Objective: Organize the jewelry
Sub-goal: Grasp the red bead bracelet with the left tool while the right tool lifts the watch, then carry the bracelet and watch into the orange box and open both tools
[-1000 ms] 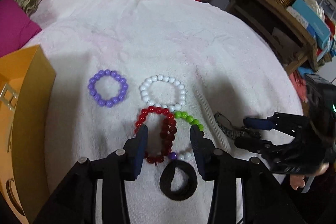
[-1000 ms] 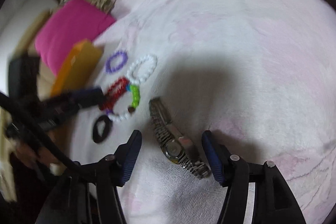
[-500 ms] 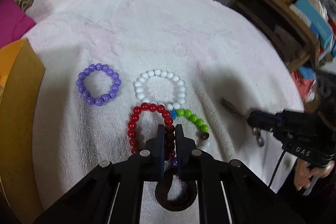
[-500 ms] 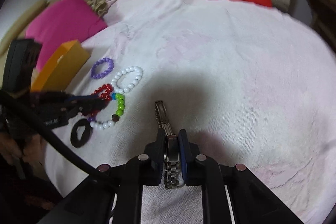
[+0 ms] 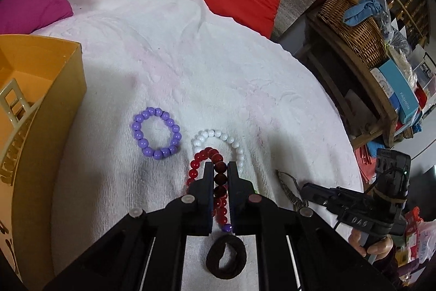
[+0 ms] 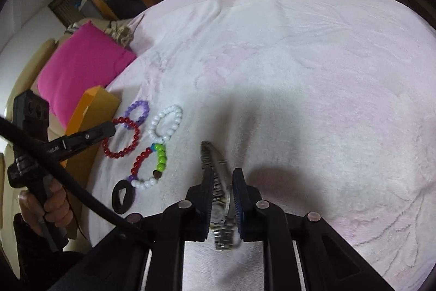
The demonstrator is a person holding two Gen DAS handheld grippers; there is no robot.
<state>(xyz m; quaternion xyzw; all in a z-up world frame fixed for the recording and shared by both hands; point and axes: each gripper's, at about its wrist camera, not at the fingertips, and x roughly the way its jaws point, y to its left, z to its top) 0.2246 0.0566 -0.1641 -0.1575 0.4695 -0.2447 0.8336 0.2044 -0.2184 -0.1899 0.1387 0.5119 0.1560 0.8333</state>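
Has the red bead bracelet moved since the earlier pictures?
Yes. The red bead bracelet, gripped by the left tongs, has slid off the multicoloured bracelet toward the orange box.

White cover (image 5: 218, 67): terry-like cloth, matt, nubbed pile. Red bracelet (image 5: 220, 176): translucent glossy beads, glass or plastic not determinable. Purple bracelet (image 5: 156, 133) and white bracelet (image 5: 234, 143): opaque glossy beads, smooth. Hair tie (image 5: 226, 259): black fabric, matt, fuzzy. Watch (image 6: 218, 182): linked metal band, polished. Box (image 5: 41, 105): orange card, matt. Basket (image 5: 354, 26): woven wicker, rough.
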